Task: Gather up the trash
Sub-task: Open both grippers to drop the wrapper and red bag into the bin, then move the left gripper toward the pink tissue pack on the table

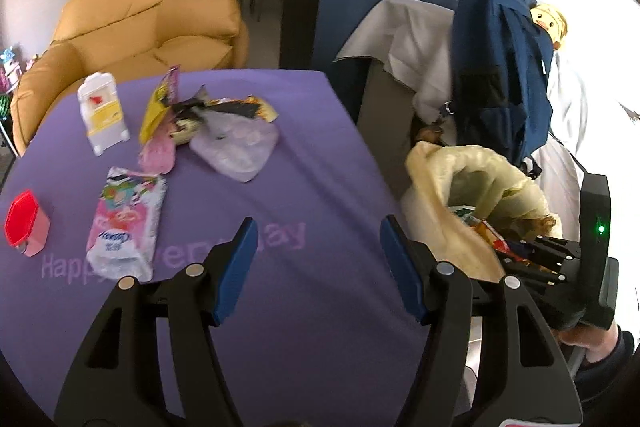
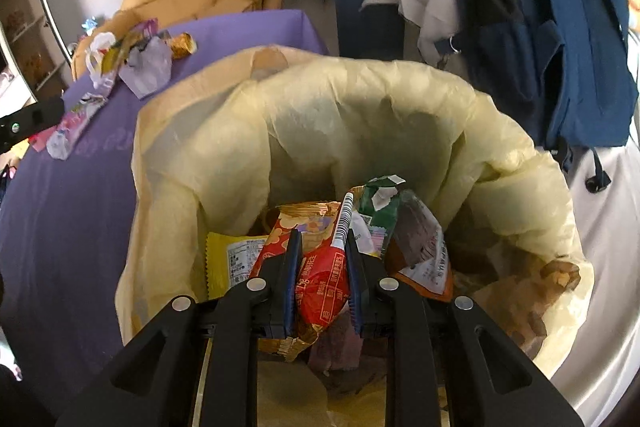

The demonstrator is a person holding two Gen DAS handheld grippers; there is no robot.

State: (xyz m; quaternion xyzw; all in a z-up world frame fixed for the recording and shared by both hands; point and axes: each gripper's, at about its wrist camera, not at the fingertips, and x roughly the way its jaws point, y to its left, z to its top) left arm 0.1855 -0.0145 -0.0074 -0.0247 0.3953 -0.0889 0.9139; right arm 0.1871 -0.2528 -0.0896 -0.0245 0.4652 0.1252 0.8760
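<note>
Red snack wrapper (image 2: 322, 287) pinched between right gripper (image 2: 322, 247) pads, hanging over the yellow trash bag (image 2: 224, 155) already holding crinkled packets. Left gripper (image 1: 318, 247) spread, nothing between its fingers, above the purple counter (image 1: 320, 155). Only left view shows remaining litter: pink-white pouch (image 1: 126, 223), translucent bag (image 1: 236, 143), red-lidded box (image 1: 26, 223).

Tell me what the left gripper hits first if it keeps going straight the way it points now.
Most likely the bare purple tablecloth. The left gripper stands open and empty, angled down at the cloth near its pale lettering. The pink-and-white packet lies off to one side of that line, the yellow trash bag to the other. Depth is uncertain.
</note>
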